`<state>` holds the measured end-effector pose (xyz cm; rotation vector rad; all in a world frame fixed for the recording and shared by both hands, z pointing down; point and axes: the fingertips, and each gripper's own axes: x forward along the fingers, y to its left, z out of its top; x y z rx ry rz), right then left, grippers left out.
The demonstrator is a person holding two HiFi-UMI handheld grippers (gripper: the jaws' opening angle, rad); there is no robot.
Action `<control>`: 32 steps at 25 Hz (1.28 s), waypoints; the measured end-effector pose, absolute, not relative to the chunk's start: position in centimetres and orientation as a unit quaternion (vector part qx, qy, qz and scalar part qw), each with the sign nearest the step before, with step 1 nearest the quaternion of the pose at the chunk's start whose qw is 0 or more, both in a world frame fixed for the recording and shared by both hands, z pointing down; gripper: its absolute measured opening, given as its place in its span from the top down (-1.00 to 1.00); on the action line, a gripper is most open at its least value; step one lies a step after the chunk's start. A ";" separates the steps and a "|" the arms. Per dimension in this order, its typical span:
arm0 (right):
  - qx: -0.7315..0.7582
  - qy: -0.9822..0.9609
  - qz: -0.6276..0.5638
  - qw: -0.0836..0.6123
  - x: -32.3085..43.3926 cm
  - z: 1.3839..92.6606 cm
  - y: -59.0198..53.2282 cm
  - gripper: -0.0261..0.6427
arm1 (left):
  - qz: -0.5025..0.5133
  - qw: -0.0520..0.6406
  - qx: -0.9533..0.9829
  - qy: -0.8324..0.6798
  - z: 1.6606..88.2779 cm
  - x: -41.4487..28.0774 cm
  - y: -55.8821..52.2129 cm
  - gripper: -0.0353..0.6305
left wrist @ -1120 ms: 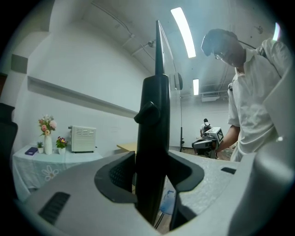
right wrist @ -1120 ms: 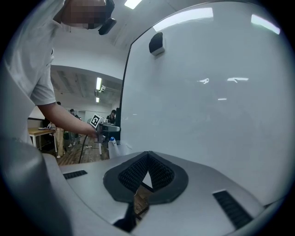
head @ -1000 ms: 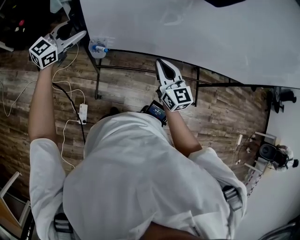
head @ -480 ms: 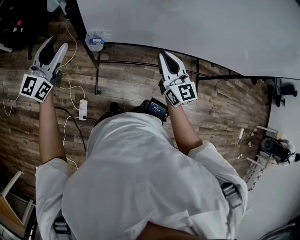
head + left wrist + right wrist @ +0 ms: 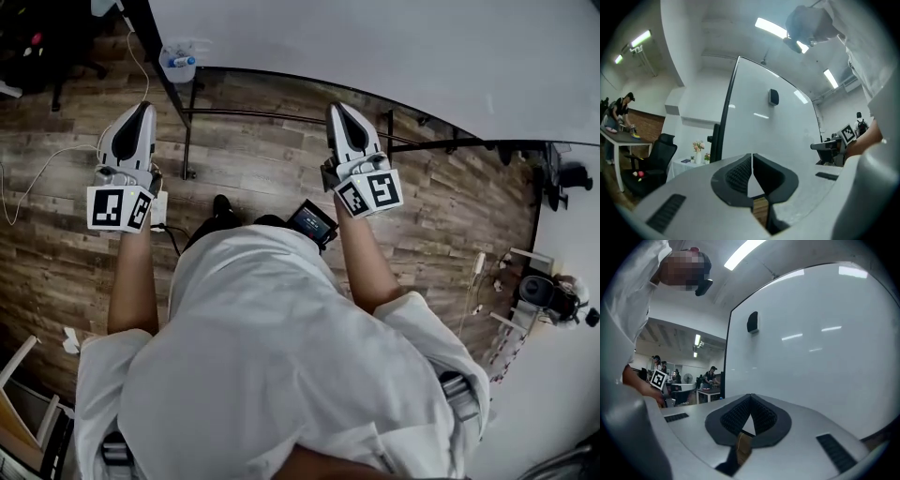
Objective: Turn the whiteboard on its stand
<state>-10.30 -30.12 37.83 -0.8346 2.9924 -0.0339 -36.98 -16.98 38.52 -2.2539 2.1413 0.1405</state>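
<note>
A large white whiteboard [image 5: 394, 56] with a dark edge fills the top of the head view. It is borne on a black metal-tube stand [image 5: 190, 131] over a brown wood-plank floor [image 5: 56, 187]. A person in a white shirt [image 5: 272, 366] faces the board, both white-and-black grippers near its lower edge and apart from it. The left gripper [image 5: 141, 109], near the board's left end, has just closed its jaws with nothing between them. The right gripper [image 5: 339, 110], nearer mid-board, has its jaws pressed together, also empty. A clear holder [image 5: 174, 67] with a blue marker [image 5: 185, 62] sits at the board's lower left corner.
</note>
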 end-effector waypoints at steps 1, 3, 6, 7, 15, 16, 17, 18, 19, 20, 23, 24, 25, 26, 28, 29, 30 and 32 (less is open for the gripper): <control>-0.274 0.962 -0.006 0.012 -9.5 37.9 -29.8 0.93 | 0.041 0.009 -0.724 0.688 38.9 -35.9 -16.6 0.84; -0.281 0.960 0.008 0.000 -8.0 38.0 -28.9 0.93 | 0.031 0.004 -0.723 0.690 39.5 -34.0 -15.9 0.84; -0.289 0.957 0.020 -0.003 -5.3 37.7 -27.3 0.93 | 0.017 0.008 -0.722 0.692 39.9 -30.9 -14.9 0.84; -0.290 0.957 0.021 -0.003 -4.3 37.6 -26.4 0.93 | 0.015 0.008 -0.721 0.693 39.9 -29.8 -14.4 0.84; -0.310 0.950 0.028 -0.016 6.1 38.7 -16.6 0.93 | 0.010 0.012 -0.736 0.677 39.7 -19.4 -7.4 0.84; -0.310 0.950 0.021 -0.012 7.5 38.8 -15.4 0.93 | 0.006 0.011 -0.741 0.672 39.7 -18.1 -6.4 0.84; -0.309 0.951 0.015 -0.009 8.7 38.9 -14.2 0.93 | 0.004 0.010 -0.745 0.667 39.8 -16.9 -5.4 0.84; -0.308 0.951 0.012 -0.009 9.7 39.2 -13.2 0.93 | 0.003 0.009 -0.748 0.664 39.8 -15.8 -4.4 0.84; -0.308 0.951 0.011 -0.011 10.6 39.4 -12.4 0.93 | 0.003 0.008 -0.750 0.662 39.9 -14.8 -3.5 0.84; -0.311 0.950 0.009 -0.013 11.4 39.7 -11.6 0.93 | 0.003 0.008 -0.751 0.661 39.9 -14.1 -2.5 0.84; -0.323 0.946 0.000 -0.010 13.3 40.0 -8.9 0.93 | 0.001 0.004 -0.750 0.661 39.9 -12.3 0.5 0.84; -0.325 0.946 -0.006 -0.007 13.8 40.0 -8.0 0.93 | 0.000 0.001 -0.751 0.660 39.8 -11.7 1.4 0.84; -0.326 0.945 -0.014 -0.003 14.1 40.0 -7.1 0.93 | -0.001 -0.001 -0.752 0.659 39.8 -11.3 2.3 0.84; -0.325 0.946 -0.021 0.001 14.3 39.9 -6.3 0.93 | -0.002 -0.002 -0.753 0.658 39.7 -11.0 3.0 0.84; -0.325 0.945 -0.022 0.003 14.1 39.8 -5.1 0.93 | -0.004 -0.005 -0.754 0.657 39.7 -11.0 4.1 0.84; -0.328 0.945 -0.018 0.002 14.0 39.6 -4.7 0.93 | -0.004 -0.008 -0.753 0.658 39.7 -11.1 4.6 0.84; -0.331 0.944 -0.016 0.002 13.9 39.5 -4.4 0.93 | -0.002 -0.010 -0.751 0.660 39.7 -11.4 4.9 0.84; -0.337 0.941 -0.015 0.001 13.5 39.4 -3.7 0.93 | 0.003 -0.013 -0.747 0.664 39.7 -12.3 5.6 0.84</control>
